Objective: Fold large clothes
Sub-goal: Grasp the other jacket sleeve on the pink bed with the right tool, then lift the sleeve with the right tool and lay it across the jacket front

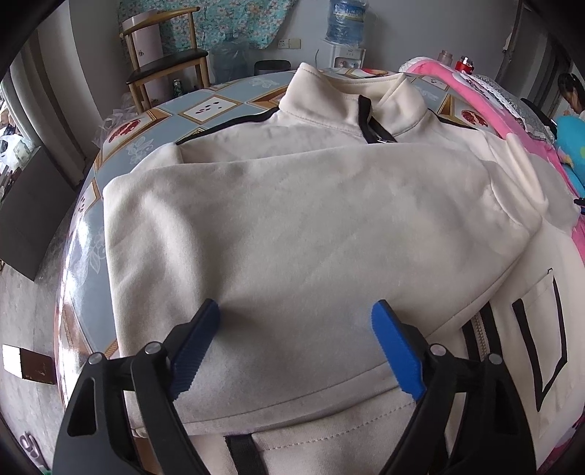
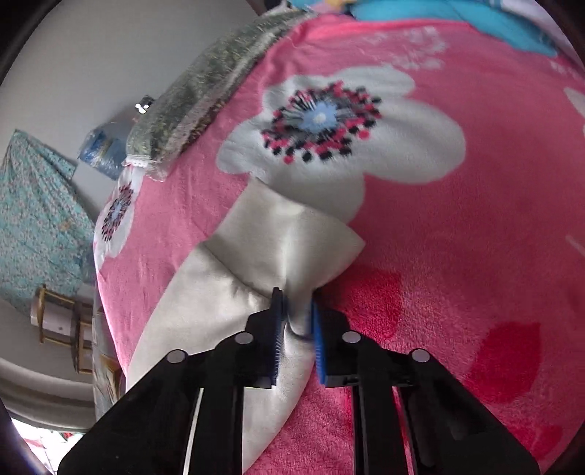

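Note:
A cream jacket (image 1: 292,226) with black trim, a stand-up collar and a zip lies spread on the table, one sleeve folded across its chest. My left gripper (image 1: 296,318) hovers open just above the folded sleeve near the hem, blue pads wide apart and empty. In the right wrist view my right gripper (image 2: 297,310) is shut on the cuff end of the jacket's other sleeve (image 2: 256,255), which lies over a pink flowered blanket (image 2: 438,219).
The patterned tablecloth (image 1: 153,120) shows at the left of the jacket, with the table's edge dropping to the floor. A wooden chair (image 1: 164,62) and a water dispenser (image 1: 345,33) stand behind. The pink blanket (image 1: 486,98) lies at the right.

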Motion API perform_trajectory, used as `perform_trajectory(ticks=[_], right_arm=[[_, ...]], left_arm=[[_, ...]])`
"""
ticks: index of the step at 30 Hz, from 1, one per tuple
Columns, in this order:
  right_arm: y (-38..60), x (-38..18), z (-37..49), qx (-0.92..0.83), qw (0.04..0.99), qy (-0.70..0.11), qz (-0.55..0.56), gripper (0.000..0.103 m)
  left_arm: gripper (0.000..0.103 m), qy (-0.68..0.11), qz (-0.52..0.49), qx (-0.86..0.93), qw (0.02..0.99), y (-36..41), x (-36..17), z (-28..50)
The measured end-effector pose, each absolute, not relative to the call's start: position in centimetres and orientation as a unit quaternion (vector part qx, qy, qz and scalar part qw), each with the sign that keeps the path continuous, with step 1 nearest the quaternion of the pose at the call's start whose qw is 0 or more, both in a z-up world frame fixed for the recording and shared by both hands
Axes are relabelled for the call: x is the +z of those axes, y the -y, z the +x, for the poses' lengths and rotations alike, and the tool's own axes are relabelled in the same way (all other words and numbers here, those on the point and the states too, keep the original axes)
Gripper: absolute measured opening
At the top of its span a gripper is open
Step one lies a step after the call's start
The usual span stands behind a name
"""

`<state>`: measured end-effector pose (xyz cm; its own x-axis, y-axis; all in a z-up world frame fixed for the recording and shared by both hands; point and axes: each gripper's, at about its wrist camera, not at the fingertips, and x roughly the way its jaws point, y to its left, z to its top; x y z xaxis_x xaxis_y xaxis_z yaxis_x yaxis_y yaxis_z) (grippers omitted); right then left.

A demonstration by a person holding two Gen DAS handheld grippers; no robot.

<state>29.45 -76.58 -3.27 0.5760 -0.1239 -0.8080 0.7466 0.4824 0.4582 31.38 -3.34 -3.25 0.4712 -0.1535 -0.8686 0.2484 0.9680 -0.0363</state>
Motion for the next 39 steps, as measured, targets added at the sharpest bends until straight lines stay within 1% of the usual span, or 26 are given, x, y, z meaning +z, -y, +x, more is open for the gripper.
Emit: perform_trajectory(ticks=[5, 11, 14, 17, 19, 21, 24, 25, 26, 27, 29, 30, 32, 34, 36, 38, 39], right_arm=[[71.9, 3.2, 29.2, -0.257, 0.845, -0.329, 0.334, 0.009], [60.8, 13.2, 29.5, -0.146, 0.92, -0.276, 0.235, 0.009], [54.5, 17.2, 29.4, -0.072, 0.943, -0.252, 0.205, 0.009], [48.1, 19.4, 29.4, 0.007, 0.953, -0.238, 0.189, 0.009], [44.4, 19.7, 29.7, 0.051, 0.952, -0.238, 0.186, 0.009], [41.0, 18.9, 30.3, 0.089, 0.947, -0.247, 0.185, 0.009], [35.8, 15.8, 31.5, 0.129, 0.934, -0.283, 0.177, 0.009], [33.9, 14.1, 31.8, 0.135, 0.928, -0.302, 0.168, 0.009], [31.8, 12.2, 32.1, 0.13, 0.928, -0.318, 0.147, 0.009], [29.8, 10.5, 32.6, 0.121, 0.928, -0.332, 0.116, 0.009], [25.8, 6.0, 32.5, 0.112, 0.923, -0.364, 0.063, 0.01], [23.9, 4.0, 32.6, 0.115, 0.914, -0.385, 0.049, 0.01], [21.3, -0.3, 32.6, 0.126, 0.892, -0.434, 0.028, 0.014], [20.1, -3.1, 32.8, 0.138, 0.869, -0.475, 0.026, 0.015], [20.3, -3.7, 32.3, 0.147, 0.864, -0.479, 0.047, 0.015], [21.8, -3.3, 32.0, 0.166, 0.856, -0.481, 0.086, 0.019], [22.6, -3.1, 31.5, 0.182, 0.85, -0.481, 0.115, 0.032]], left_arm=[[0.084, -0.5, 0.053, -0.122, 0.856, 3.1, -3.1, 31.4], [0.084, -0.48, 0.045, -0.092, 0.871, 1.6, -1.6, 31.4], [0.084, -0.474, 0.048, -0.081, 0.876, 0.9, -1.1, 31.0], [0.084, -0.473, 0.045, -0.076, 0.877, 0.5, -1.0, 30.3], [0.082, -0.473, 0.041, -0.075, 0.877, 0.2, -1.1, 29.6], [0.078, -0.472, 0.036, -0.075, 0.877, -0.1, -1.2, 29.0], [0.068, -0.471, 0.018, -0.081, 0.878, -0.9, -1.4, 28.1], [0.061, -0.471, 0.01, -0.084, 0.878, -1.2, -1.4, 27.8], [0.057, -0.471, 0.001, -0.089, 0.878, -1.6, -1.4, 27.5], [0.055, -0.47, -0.005, -0.091, 0.878, -1.8, -1.4, 27.3], [0.046, -0.47, -0.018, -0.1, 0.877, -2.3, -1.3, 26.8], [0.044, -0.47, -0.025, -0.106, 0.876, -2.6, -1.2, 26.6], [0.037, -0.47, -0.037, -0.115, 0.875, -3.1, -1.0, 26.4], [0.033, -0.469, -0.053, -0.128, 0.872, -3.5, -0.6, 26.4], [0.032, -0.465, -0.066, -0.139, 0.872, -3.6, -0.1, 26.4], [0.031, -0.463, -0.084, -0.155, 0.869, -3.6, 0.5, 26.7], [0.031, -0.462, -0.094, -0.164, 0.866, -3.4, 0.8, 26.9]])
